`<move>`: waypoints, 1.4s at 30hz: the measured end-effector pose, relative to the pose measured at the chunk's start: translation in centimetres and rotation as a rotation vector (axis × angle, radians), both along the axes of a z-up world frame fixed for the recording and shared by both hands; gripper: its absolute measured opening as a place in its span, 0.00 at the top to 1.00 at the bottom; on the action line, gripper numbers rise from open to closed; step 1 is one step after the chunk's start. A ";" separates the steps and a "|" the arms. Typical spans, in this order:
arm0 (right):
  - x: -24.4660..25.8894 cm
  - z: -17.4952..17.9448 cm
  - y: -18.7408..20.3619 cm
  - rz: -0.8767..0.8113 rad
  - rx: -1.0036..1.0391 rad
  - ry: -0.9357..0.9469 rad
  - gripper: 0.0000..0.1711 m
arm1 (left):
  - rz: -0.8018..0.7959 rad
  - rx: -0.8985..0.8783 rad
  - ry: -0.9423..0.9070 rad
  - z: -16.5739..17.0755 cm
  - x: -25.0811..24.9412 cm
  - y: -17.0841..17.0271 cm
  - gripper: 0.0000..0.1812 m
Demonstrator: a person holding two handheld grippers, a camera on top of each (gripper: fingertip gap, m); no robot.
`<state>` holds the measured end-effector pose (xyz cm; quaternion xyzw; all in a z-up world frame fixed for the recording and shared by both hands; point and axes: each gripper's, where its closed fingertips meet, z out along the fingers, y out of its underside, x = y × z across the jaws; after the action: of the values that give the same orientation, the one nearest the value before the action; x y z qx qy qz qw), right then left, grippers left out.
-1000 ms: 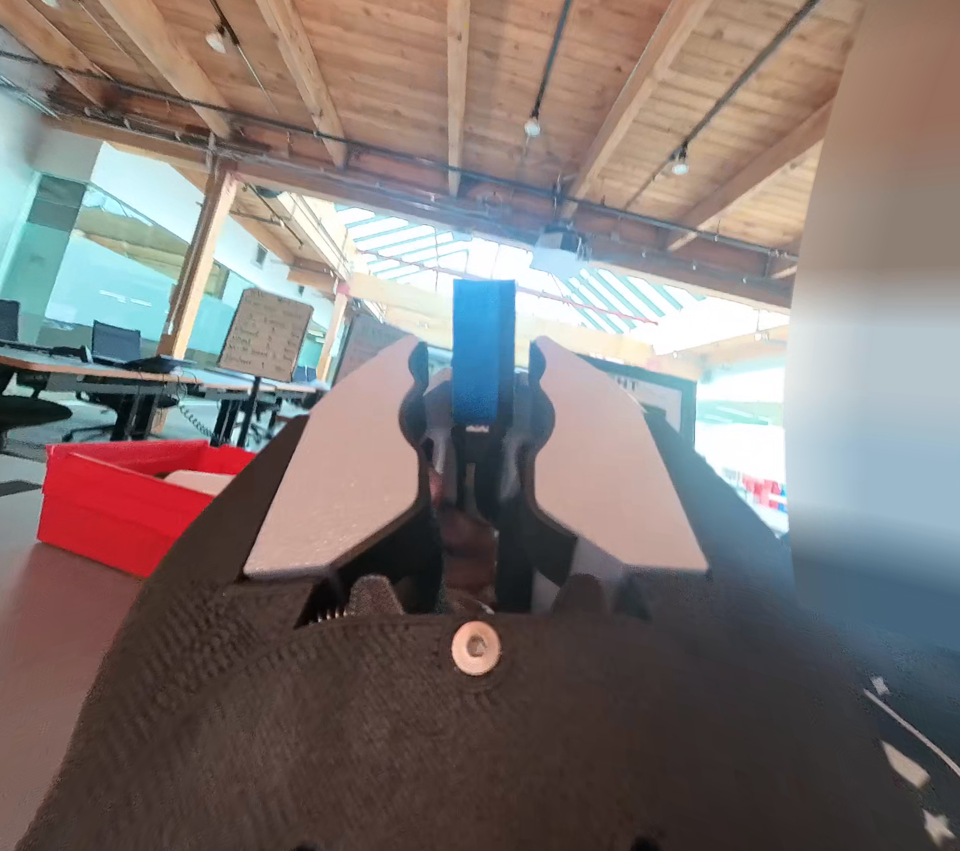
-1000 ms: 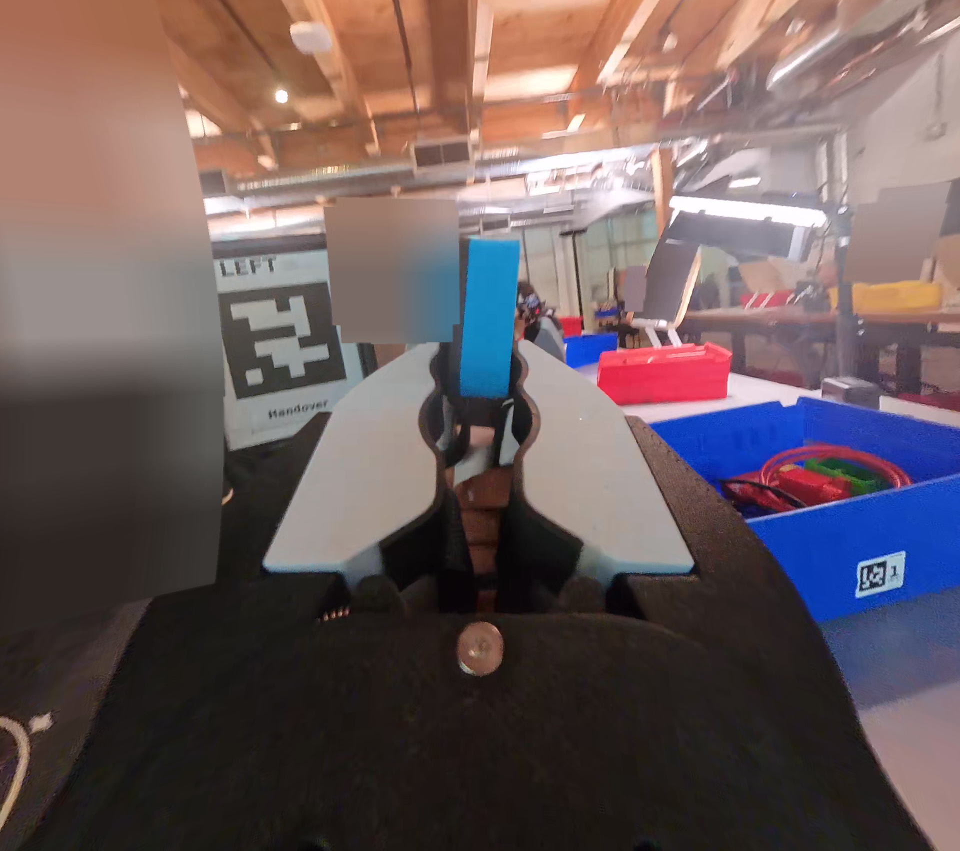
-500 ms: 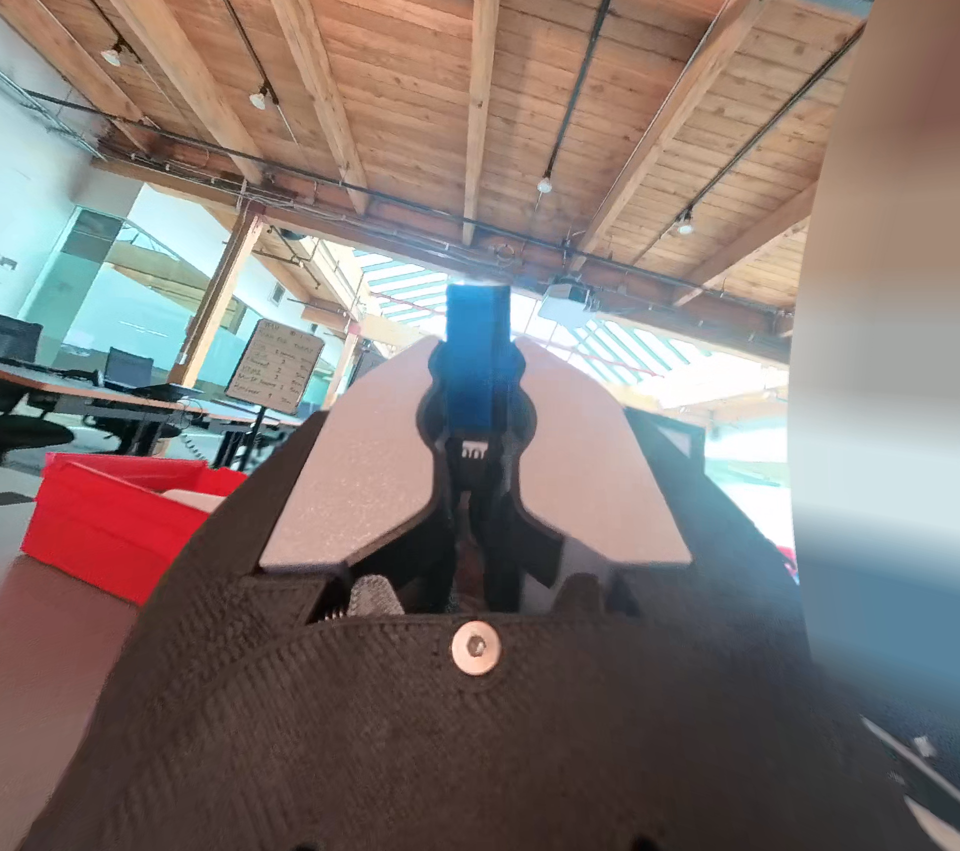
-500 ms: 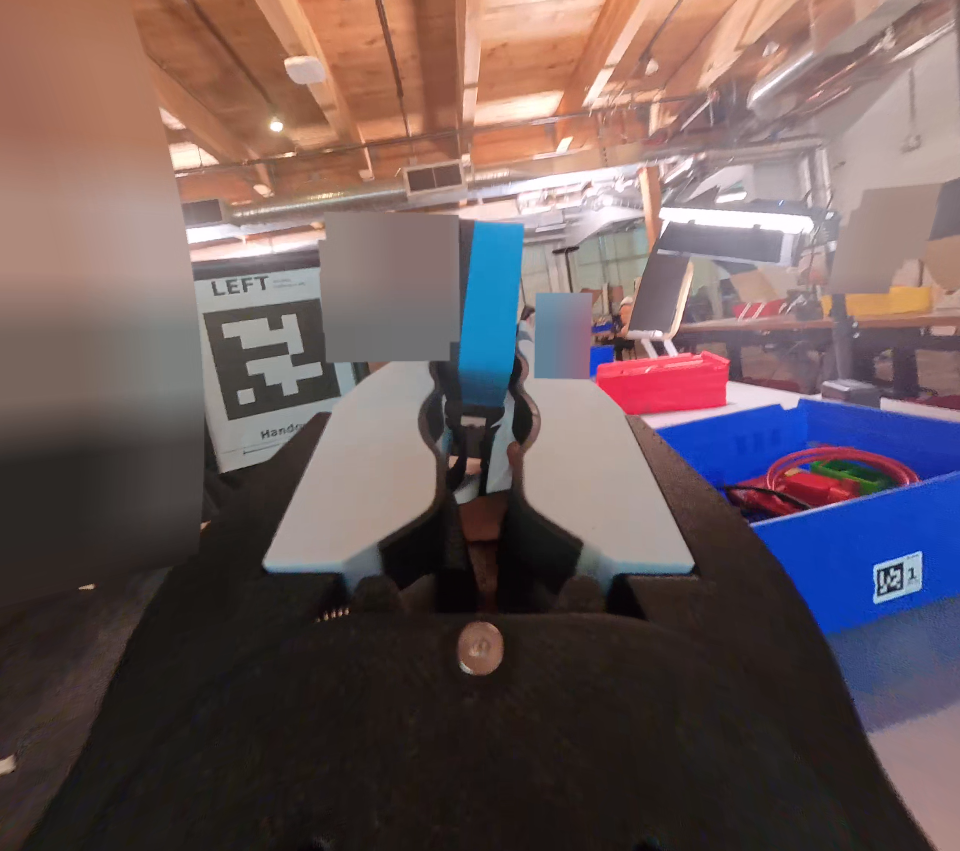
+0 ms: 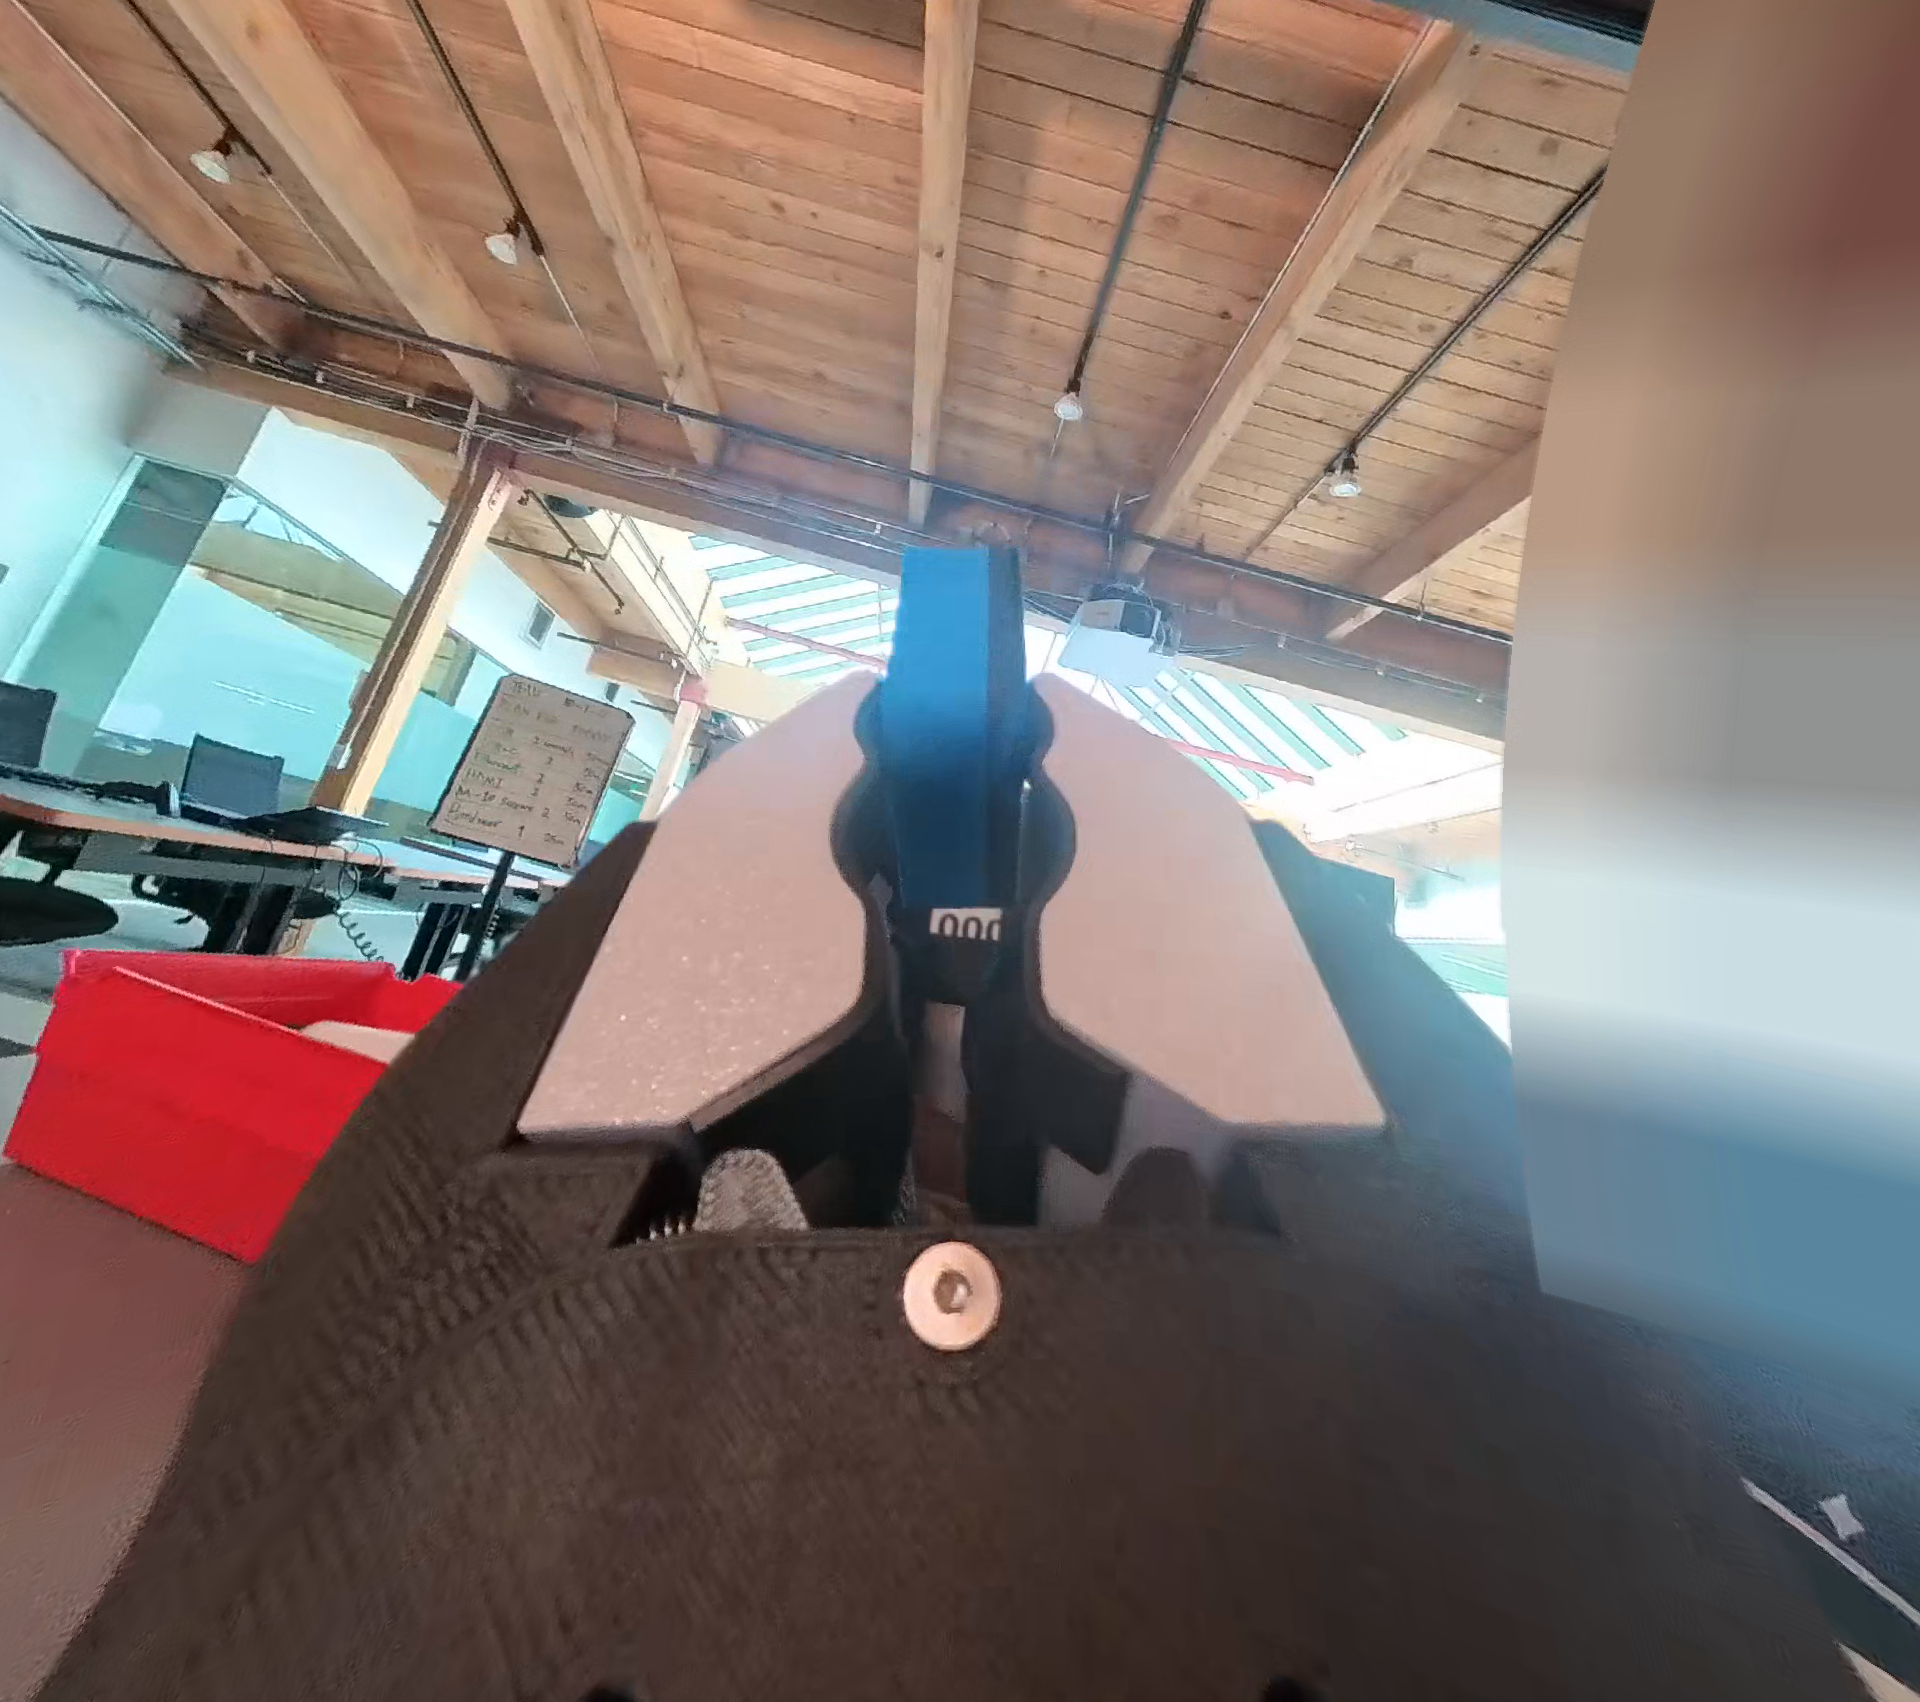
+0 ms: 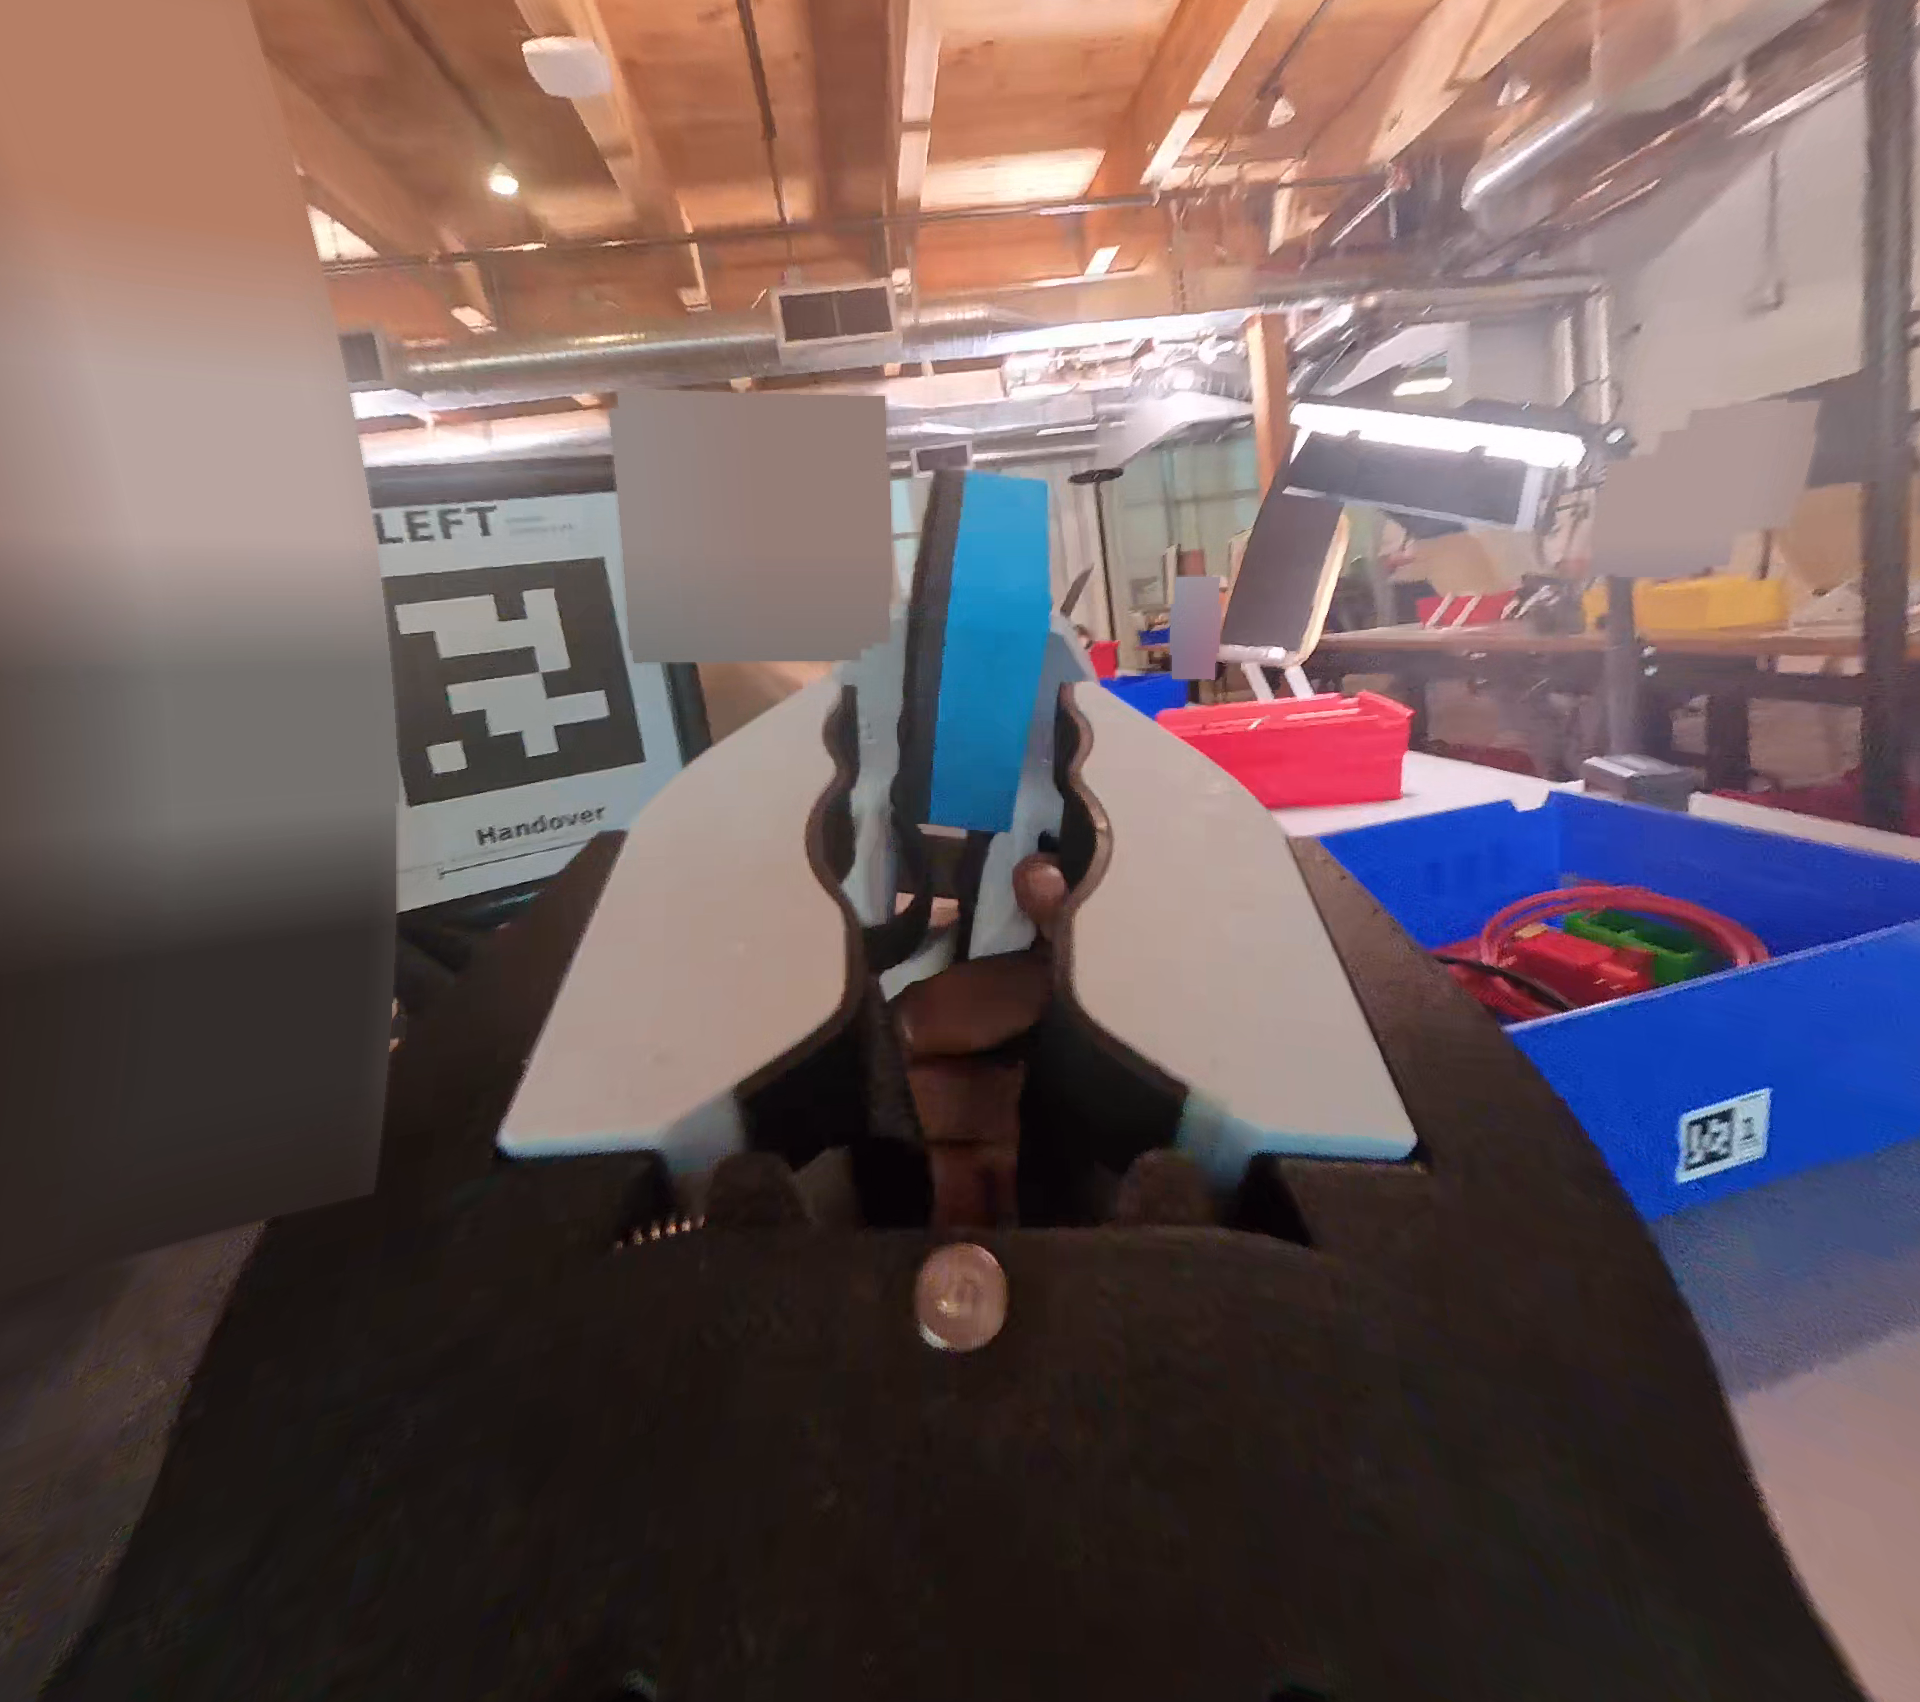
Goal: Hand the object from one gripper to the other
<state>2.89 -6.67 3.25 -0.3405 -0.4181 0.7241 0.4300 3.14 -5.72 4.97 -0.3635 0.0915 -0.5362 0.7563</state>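
Note:
A flat blue block (image 5: 940, 665) with a black side stands upright between the grey fingers of my left gripper (image 5: 951, 748), which is shut on it. In the right wrist view the same block (image 6: 987, 644) stands between the jaws of my right gripper (image 6: 956, 696), which are spread with a gap on both sides of it. The left gripper's pale fingers (image 6: 871, 831) show behind the block, holding its lower end. A person's hand (image 6: 966, 1029) shows below, behind the jaws. Both grippers point upward towards the wooden ceiling.
A red bin (image 5: 187, 1091) sits on the table at the left, desks and a whiteboard (image 5: 530, 769) beyond it. In the right wrist view, a blue bin (image 6: 1714, 1060) of red cable and parts stands on the right, a red bin (image 6: 1288, 748) farther back, a marker board (image 6: 509, 665) on the left.
My left gripper has shut on the blue block. My right gripper, shut on it before, has spread its jaws. Both views have tilted slightly upward.

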 end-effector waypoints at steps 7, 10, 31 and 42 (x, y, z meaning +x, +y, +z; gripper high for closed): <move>0.9 -0.7 0.0 0.078 0.058 -0.141 0.87 | -0.014 -0.012 0.236 -0.6 1.2 0.0 0.81; 1.3 -1.6 -0.2 0.085 0.130 -0.244 0.87 | -0.079 -0.046 0.369 -1.1 1.8 -0.4 0.83; 1.6 -1.8 -0.4 0.046 0.188 -0.284 0.86 | -0.081 -0.036 0.319 -1.1 2.1 -0.4 0.88; 0.2 -0.9 -0.6 0.042 0.069 -0.130 0.86 | -0.016 0.025 0.086 -0.5 1.2 -0.5 0.88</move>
<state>3.12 -7.27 2.38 -0.3628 -0.4770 0.6945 0.3982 4.36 -6.24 4.45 -0.3759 0.1337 -0.5249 0.7519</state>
